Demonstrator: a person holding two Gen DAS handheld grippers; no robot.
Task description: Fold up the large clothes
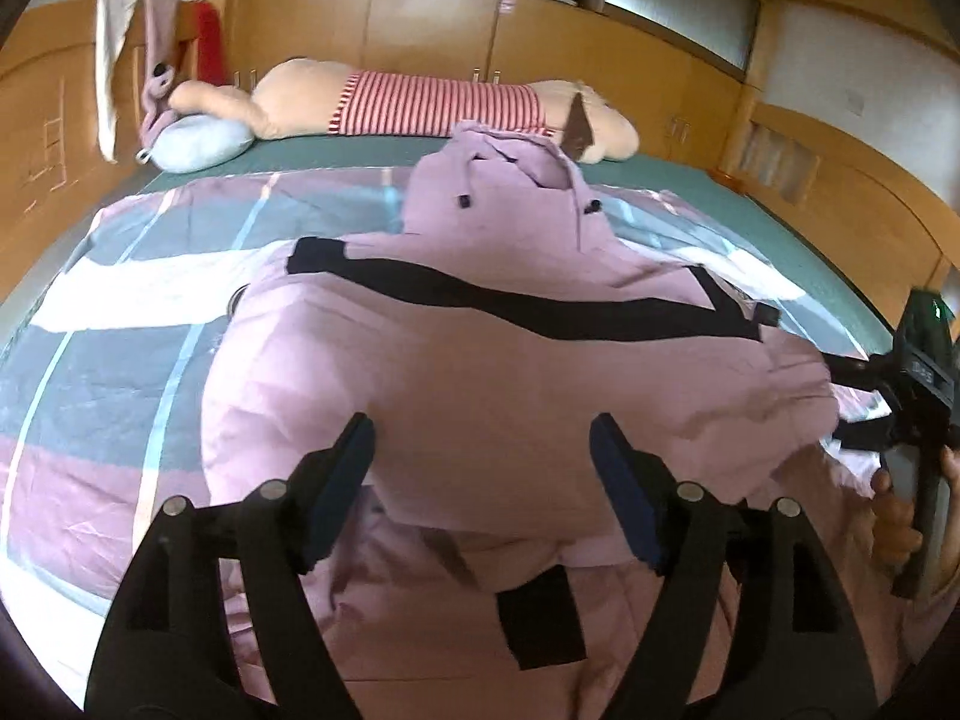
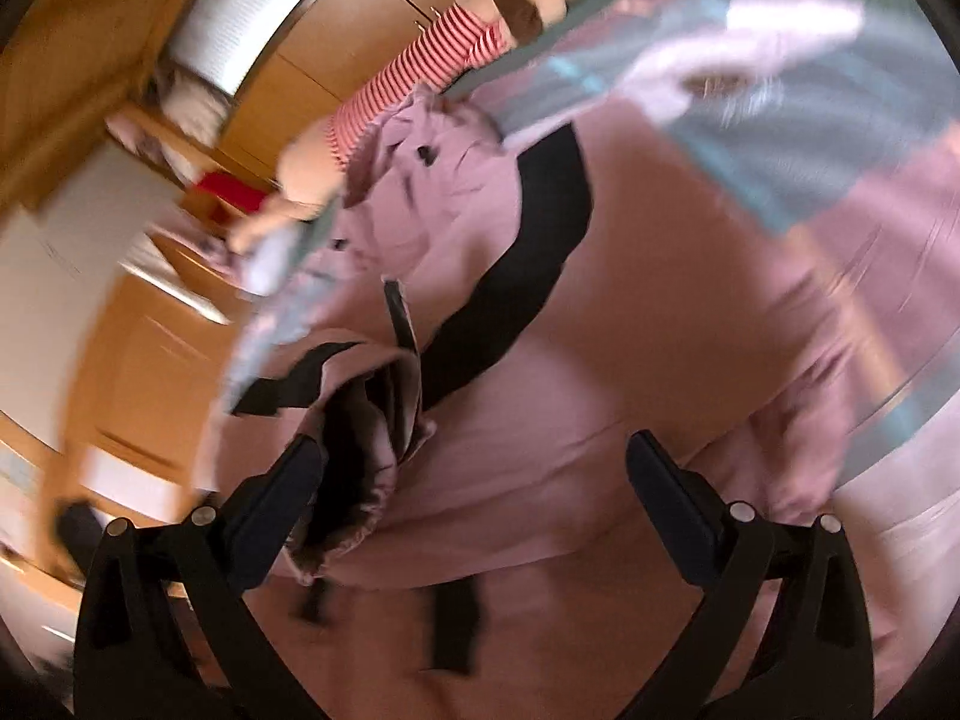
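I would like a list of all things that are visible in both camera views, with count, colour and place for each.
hooded jacket: one, lilac with black bands, spread on the bed, hood toward the headboard.
quilt: one, checked grey, white and pink, under the jacket.
bed sheet: one, green, bare at the head of the bed.
plush toy: one, beige with red-white striped shirt, lying along the headboard.
small pillow: one, pale blue, at the toy's left.
wooden cabinets: several, honey brown, behind the bed.
hanging clothes: a few, white, lilac, red, on the left cabinet.
left gripper: one, black, open above the jacket.
right gripper: one, black, open above the jacket.
hand: one, at the right edge, holding the right gripper.
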